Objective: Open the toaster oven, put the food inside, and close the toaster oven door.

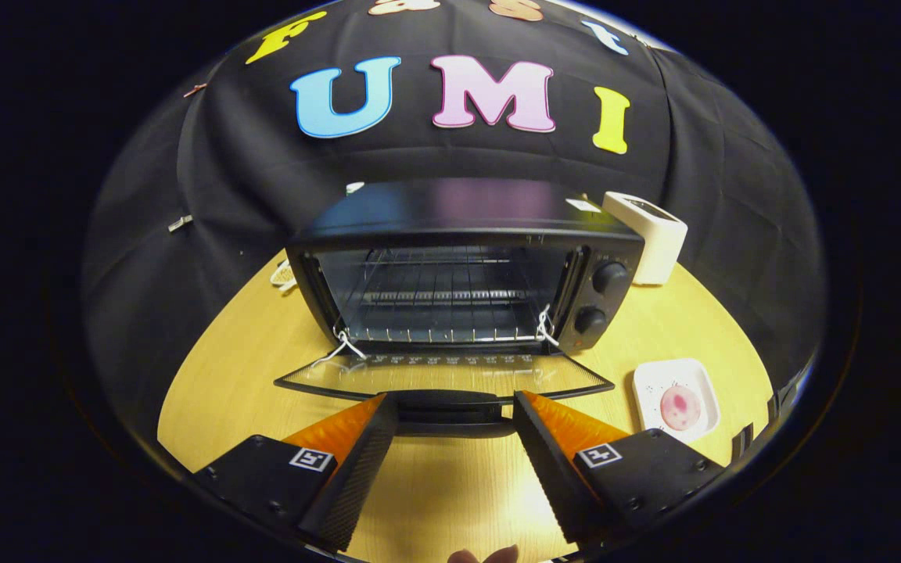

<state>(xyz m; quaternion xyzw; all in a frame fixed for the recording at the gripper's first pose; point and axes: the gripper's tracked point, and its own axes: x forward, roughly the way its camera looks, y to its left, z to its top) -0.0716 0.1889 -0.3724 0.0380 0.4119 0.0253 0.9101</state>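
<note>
Claw spread, one open toaster oven, one food

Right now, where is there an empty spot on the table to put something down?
Bare wood lies left of the toaster oven, and between the open gripper fingers. Right of the open door is crowded: the white plate holds the pink food, white box behind.

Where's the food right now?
The food sits on a white tray on the table, right of the open oven door, just beyond the open gripper's right finger.
</note>
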